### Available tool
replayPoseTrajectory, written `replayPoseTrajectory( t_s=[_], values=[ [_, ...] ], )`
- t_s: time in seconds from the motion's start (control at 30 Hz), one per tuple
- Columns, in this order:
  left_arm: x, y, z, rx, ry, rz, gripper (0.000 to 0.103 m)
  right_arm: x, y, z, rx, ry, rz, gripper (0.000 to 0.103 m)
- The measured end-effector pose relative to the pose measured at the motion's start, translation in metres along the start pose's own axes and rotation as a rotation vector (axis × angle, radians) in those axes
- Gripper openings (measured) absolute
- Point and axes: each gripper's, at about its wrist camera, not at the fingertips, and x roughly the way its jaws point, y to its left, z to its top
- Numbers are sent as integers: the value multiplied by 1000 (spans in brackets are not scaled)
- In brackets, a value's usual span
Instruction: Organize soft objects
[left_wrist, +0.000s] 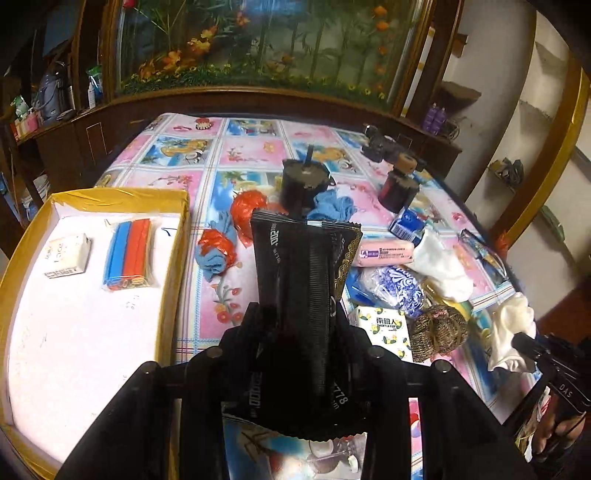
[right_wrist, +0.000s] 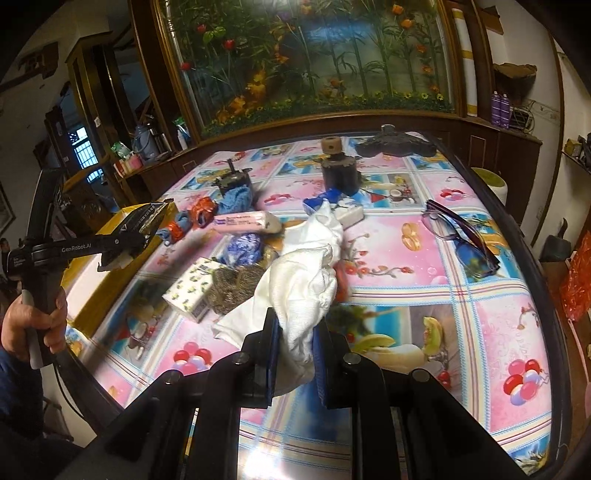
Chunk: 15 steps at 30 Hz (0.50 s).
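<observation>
Your left gripper is clamped on the black pouch, lifted off the table so it can go to the yellow box at 9 o'clock w/ the other packs. Right gripper pinches the white cloth, raised clear of the pile at 11 o'clock

Well beyond the jaws, a framed flower-and-bamboo panel fills the far wall above a dark wooden cabinet. Nearer, on the patterned surface, stand two dark cylindrical parts. Purple-framed glasses lie off to the right of the jaws.
</observation>
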Motion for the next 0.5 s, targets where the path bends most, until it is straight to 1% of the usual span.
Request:
replayPoseTrajectory(
  t_s=[0.13, 0.2, 0.3, 0.5],
  values=[
    [-13, 20, -1, -39, -24, 6, 35, 3, 18, 10, -23, -4, 44, 18],
    [-21, 34, -2, -60, -37, 21, 36, 7, 30, 17, -38, -3, 73, 18],
    [-35, 64, -6, -111, -63, 61, 36, 16, 51, 28, -55, 13, 134, 18],
    [-53, 132, -9, -207, -78, 152, 36, 43, 107, 49, -108, 58, 240, 18]
  ],
)
